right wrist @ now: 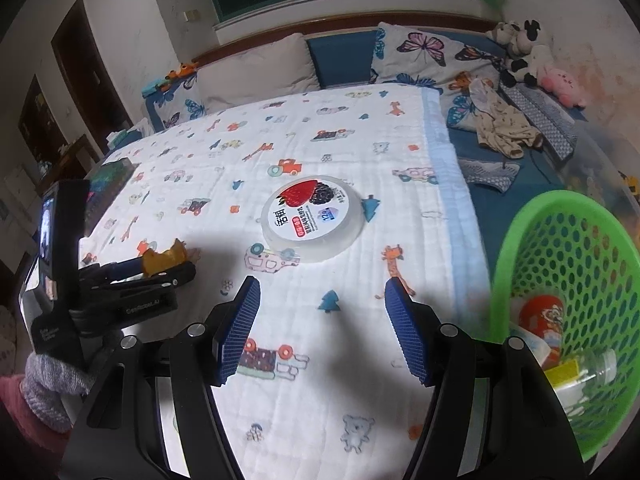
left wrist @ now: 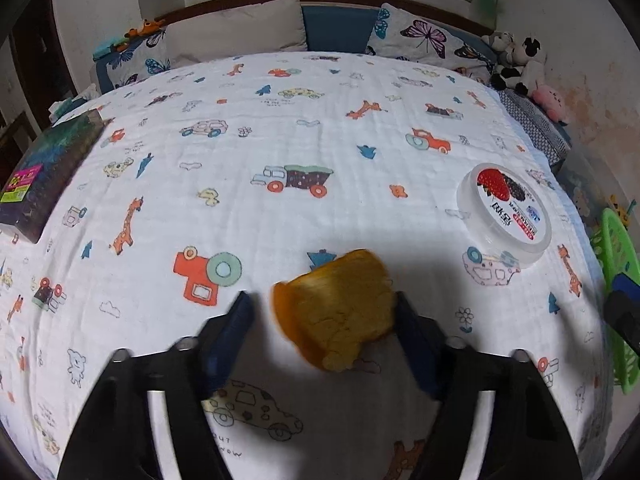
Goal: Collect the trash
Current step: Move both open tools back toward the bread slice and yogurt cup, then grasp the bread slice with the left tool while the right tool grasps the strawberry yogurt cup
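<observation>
Here, per view:
Left gripper (left wrist: pixel 324 308): jaws apart around one orange peel (left wrist: pixel 336 312), lower centre of the left wrist view; right pad touches it, left pad stands clear.
Right gripper (right wrist: pixel 322 296): jaws apart, nothing between them.
Right wrist view only: green basket (right wrist: pixel 568 260), right edge, holding one red can (right wrist: pixel 542 314) and one clear bottle (right wrist: pixel 592 372).
Round tub (right wrist: pixel 314 216): one, strawberry and blackberry label, Chinese writing, "12"; centre.
Blanket (left wrist: pixel 280 140): vehicle and giraffe print.
</observation>
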Demonstrator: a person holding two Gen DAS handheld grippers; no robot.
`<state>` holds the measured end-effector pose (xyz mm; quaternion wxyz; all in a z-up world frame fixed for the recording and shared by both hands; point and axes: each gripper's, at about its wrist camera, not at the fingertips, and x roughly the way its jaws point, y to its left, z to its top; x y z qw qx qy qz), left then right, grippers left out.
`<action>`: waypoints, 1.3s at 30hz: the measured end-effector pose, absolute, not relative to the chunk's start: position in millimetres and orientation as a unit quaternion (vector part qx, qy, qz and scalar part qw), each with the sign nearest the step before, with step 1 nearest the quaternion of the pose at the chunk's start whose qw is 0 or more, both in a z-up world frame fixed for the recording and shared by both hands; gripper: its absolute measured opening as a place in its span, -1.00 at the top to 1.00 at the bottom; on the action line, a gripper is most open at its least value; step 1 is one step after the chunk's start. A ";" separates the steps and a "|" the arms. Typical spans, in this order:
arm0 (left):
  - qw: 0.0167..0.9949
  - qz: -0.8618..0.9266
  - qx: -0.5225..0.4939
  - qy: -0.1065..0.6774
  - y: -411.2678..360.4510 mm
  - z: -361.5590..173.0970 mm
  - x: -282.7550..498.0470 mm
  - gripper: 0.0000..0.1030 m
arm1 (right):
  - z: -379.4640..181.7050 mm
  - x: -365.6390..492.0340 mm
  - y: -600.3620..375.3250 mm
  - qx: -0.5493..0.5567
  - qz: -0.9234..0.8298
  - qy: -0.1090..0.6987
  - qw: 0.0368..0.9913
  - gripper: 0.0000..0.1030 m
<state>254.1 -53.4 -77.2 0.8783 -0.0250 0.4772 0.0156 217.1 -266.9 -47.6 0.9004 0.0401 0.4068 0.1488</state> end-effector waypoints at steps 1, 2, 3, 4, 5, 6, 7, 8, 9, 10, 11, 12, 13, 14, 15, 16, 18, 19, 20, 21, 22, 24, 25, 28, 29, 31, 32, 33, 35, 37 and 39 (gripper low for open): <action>0.878 0.012 -0.030 0.477 -51.8 -75.9 254.2 -0.07 | -48.3 219.1 -266.3 0.041 0.149 0.408 0.900 -0.27; 0.879 0.009 -0.034 0.476 -50.0 -74.5 254.2 0.00 | -49.3 222.5 -264.8 0.041 0.151 0.410 0.899 -0.27; 0.879 0.005 -0.039 0.475 -48.3 -73.3 254.1 0.03 | -49.8 225.1 -263.4 0.042 0.153 0.410 0.898 -0.27; 0.880 0.001 -0.043 0.474 -46.9 -71.7 253.9 0.09 | -51.0 228.9 -261.6 0.041 0.155 0.411 0.897 -0.27; 0.881 -0.001 -0.043 0.472 -46.2 -70.0 253.5 0.17 | -51.5 231.5 -260.3 0.041 0.154 0.412 0.897 -0.27; 0.881 -0.004 -0.042 0.471 -46.1 -68.4 252.9 0.20 | -52.4 234.5 -258.4 0.039 0.154 0.413 0.897 -0.27; 0.882 -0.008 -0.041 0.469 -45.9 -66.2 252.2 0.27 | -53.6 237.5 -257.1 0.039 0.155 0.415 0.896 -0.28; 0.883 -0.011 -0.040 0.467 -45.7 -64.6 251.6 0.34 | -55.0 241.1 -256.2 0.042 0.157 0.417 0.894 -0.33; 0.883 -0.017 -0.040 0.466 -45.0 -62.6 250.9 0.37 | -56.4 244.6 -255.3 0.044 0.158 0.419 0.893 -0.40; 0.883 -0.021 -0.041 0.466 -44.3 -61.6 250.4 0.41 | -57.6 248.0 -254.2 0.046 0.160 0.421 0.892 -0.43; 0.883 -0.024 -0.043 0.466 -43.5 -60.7 249.8 0.45 | -58.1 251.2 -252.3 0.046 0.162 0.422 0.891 -0.44; 0.884 -0.028 -0.046 0.465 -42.0 -59.1 248.9 0.46 | -59.0 254.1 -250.4 0.045 0.163 0.423 0.890 -0.47; 0.884 -0.030 -0.047 0.463 -40.5 -57.8 248.2 0.47 | -60.0 257.6 -247.7 0.042 0.165 0.425 0.889 -0.51; 0.885 -0.033 -0.049 0.462 -39.4 -56.7 247.6 0.48 | -60.9 262.3 -244.3 0.037 0.165 0.425 0.889 -0.56; 0.885 -0.036 -0.051 0.460 -37.6 -54.8 247.0 0.49 | -61.7 265.4 -241.4 0.033 0.164 0.425 0.890 -0.56; 0.886 -0.039 -0.053 0.459 -36.1 -53.1 246.3 0.49 | -62.7 268.4 -238.8 0.029 0.166 0.426 0.889 -0.57; 0.887 -0.042 -0.058 0.456 -33.0 -49.7 244.9 0.49 | -65.7 276.1 -231.9 0.020 0.165 0.425 0.890 -0.63; 0.888 -0.045 -0.061 0.453 -30.4 -46.7 244.0 0.49 | -67.7 279.8 -229.1 0.014 0.161 0.424 0.891 -0.64; 0.889 -0.046 -0.063 0.452 -28.5 -45.3 243.7 0.50 | -69.3 282.6 -227.0 0.012 0.159 0.426 0.891 -0.66; 0.889 -0.047 -0.065 0.450 -26.7 -43.3 243.1 0.50 | -72.0 286.2 -225.7 0.011 0.156 0.428 0.890 -0.67; 0.890 -0.048 -0.068 0.448 -24.3 -41.1 242.5 0.50 | -74.6 289.4 -225.2 0.011 0.153 0.429 0.890 -0.68; 0.892 -0.050 -0.073 0.444 -19.4 -37.3 241.8 0.50 | -79.1 294.7 -224.6 0.011 0.148 0.431 0.890 -0.73; 0.892 -0.050 -0.074 0.443 -17.4 -36.1 241.6 0.50 | -81.9 297.5 -224.2 0.012 0.146 0.434 0.889 -0.74; 0.893 -0.052 -0.078 0.439 -13.3 -33.0 241.2 0.50 | -86.2 302.5 -222.6 0.010 0.140 0.434 0.890 -0.80; 0.894 -0.052 -0.079 0.438 -12.5 -32.4 241.2 0.50 | -87.2 304.2 -221.6 0.008 0.137 0.434 0.890 -0.80; 0.894 -0.054 -0.078 0.438 -12.3 -32.0 240.9 0.50 | -90.1 308.1 -220.8 0.008 0.133 0.436 0.890 -0.80; 0.894 -0.054 -0.078 0.438 -12.1 -32.0 241.0 0.50 | -90.7 309.3 -220.8 0.006 0.132 0.435 0.891 -0.81; 0.894 -0.054 -0.078 0.438 -11.6 -32.1 241.0 0.50 | -91.1 310.1 -220.5 0.005 0.131 0.434 0.892 -0.81; 0.894 -0.054 -0.078 0.438 -11.7 -32.2 241.0 0.50 | -91.3 310.2 -219.8 0.002 0.130 0.433 0.892 -0.80; 0.893 -0.053 -0.079 0.439 -11.2 -32.4 241.4 0.50 | -92.0 309.5 -217.2 -0.007 0.129 0.434 0.892 -0.80; 0.893 -0.053 -0.080 0.439 -10.5 -32.4 241.7 0.50 | -93.4 309.3 -215.3 -0.019 0.129 0.435 0.891 -0.81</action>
